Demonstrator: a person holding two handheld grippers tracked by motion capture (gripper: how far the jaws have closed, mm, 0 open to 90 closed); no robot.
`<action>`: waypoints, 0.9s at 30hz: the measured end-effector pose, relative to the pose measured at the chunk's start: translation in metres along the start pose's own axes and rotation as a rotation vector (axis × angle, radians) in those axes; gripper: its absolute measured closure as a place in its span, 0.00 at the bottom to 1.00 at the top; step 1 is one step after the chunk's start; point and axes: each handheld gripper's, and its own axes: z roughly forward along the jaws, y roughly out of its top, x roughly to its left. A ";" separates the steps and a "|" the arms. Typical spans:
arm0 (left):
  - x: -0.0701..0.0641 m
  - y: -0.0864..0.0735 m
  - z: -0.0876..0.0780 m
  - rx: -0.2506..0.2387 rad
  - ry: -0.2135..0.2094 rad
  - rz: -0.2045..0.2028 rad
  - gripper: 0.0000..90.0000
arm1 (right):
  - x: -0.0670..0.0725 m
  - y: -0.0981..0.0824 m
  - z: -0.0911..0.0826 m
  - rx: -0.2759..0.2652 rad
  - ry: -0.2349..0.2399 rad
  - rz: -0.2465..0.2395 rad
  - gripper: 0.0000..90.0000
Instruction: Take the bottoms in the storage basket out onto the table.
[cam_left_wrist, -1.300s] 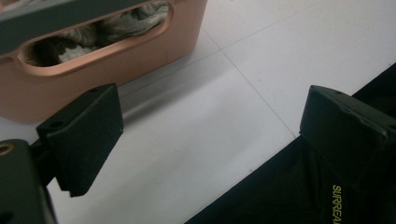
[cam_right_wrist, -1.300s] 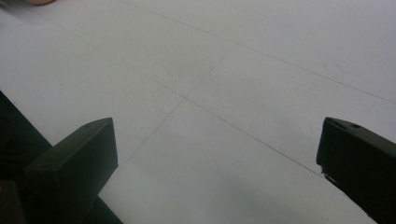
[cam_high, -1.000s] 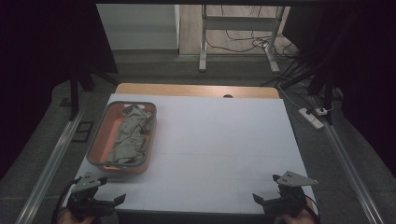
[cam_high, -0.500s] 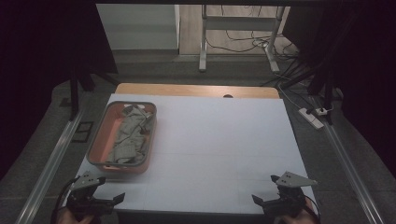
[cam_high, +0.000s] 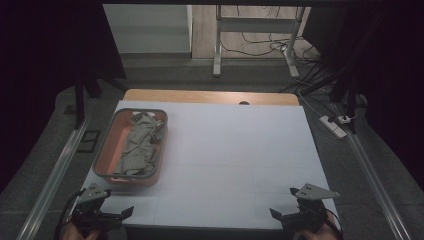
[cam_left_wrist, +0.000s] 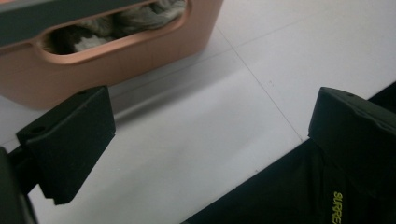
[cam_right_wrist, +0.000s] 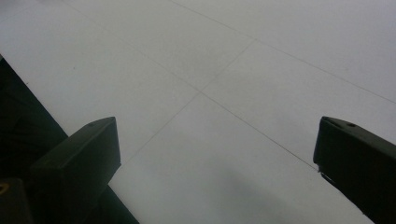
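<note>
My left gripper (cam_high: 102, 216), right gripper (cam_high: 295, 217) both wide open, empty. Cloth (cam_high: 138, 145) in basket (cam_high: 106, 142) looks soft, light; I pinch raised fold.

surface: white table (cam_high: 230, 160) | on it: orange basket (cam_high: 106, 150), left side, holding grey cloth (cam_high: 139, 145)
</note>
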 end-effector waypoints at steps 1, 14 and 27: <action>-0.001 0.001 -0.001 -0.002 0.003 0.001 0.01 | 0.000 0.000 0.000 0.001 0.000 0.000 0.00; -0.001 0.005 -0.007 -0.025 -0.008 0.026 0.02 | 0.000 0.000 0.001 0.013 0.009 -0.005 0.02; -0.001 0.013 -0.011 -0.069 -0.079 -0.004 0.02 | -0.001 0.000 0.002 0.020 0.013 0.003 0.03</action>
